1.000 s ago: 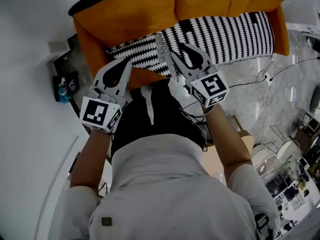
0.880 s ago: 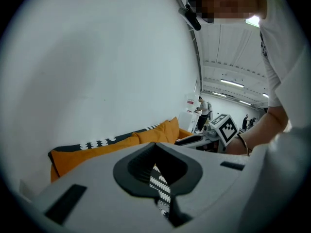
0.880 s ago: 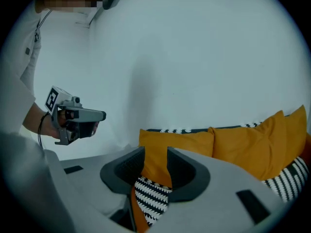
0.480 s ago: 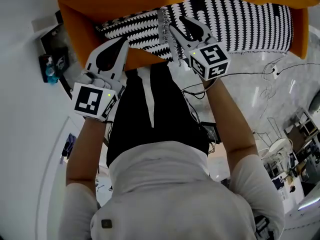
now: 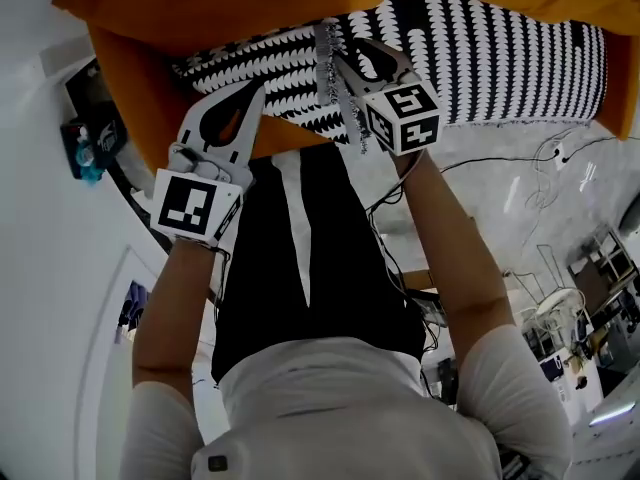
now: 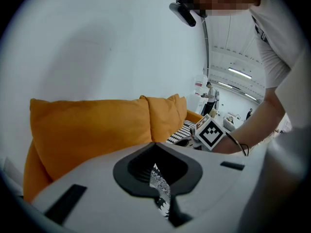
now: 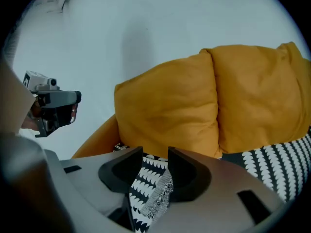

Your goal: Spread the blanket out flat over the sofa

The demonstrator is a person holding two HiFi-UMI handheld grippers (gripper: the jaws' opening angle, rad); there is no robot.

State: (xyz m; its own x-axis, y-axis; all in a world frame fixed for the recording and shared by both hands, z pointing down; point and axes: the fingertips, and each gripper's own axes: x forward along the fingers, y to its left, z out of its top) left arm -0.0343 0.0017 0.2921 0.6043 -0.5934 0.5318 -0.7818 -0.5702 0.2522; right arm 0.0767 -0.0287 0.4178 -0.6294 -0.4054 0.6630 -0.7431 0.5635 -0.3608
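White wall (image 5: 40, 268) runs down the left of the head view, and before it stands the orange sofa (image 5: 230, 8), its back cushions (image 6: 92, 130) plump and upright. At the left, the left gripper (image 5: 252, 98) is clenched on the blanket (image 5: 480, 58). In the left gripper view its jaws meet with a narrow strip of the black-and-white cloth pinched between them, and in the head view its tip is at the blanket's front edge. To its right, the right gripper (image 5: 350, 53) sits over the fringed edge (image 5: 325, 68) of the same blanket. Its jaws have just been opening and now stand apart, released. The fringe lies loose in the gap between them, not gripped. Beyond both grippers the blanket lies across the sofa seat and stretches away to the right, with orange upholstery showing at its left end and along its front. Further right, pale marbled floor (image 5: 520, 198) carries thin black cables (image 5: 500, 158).
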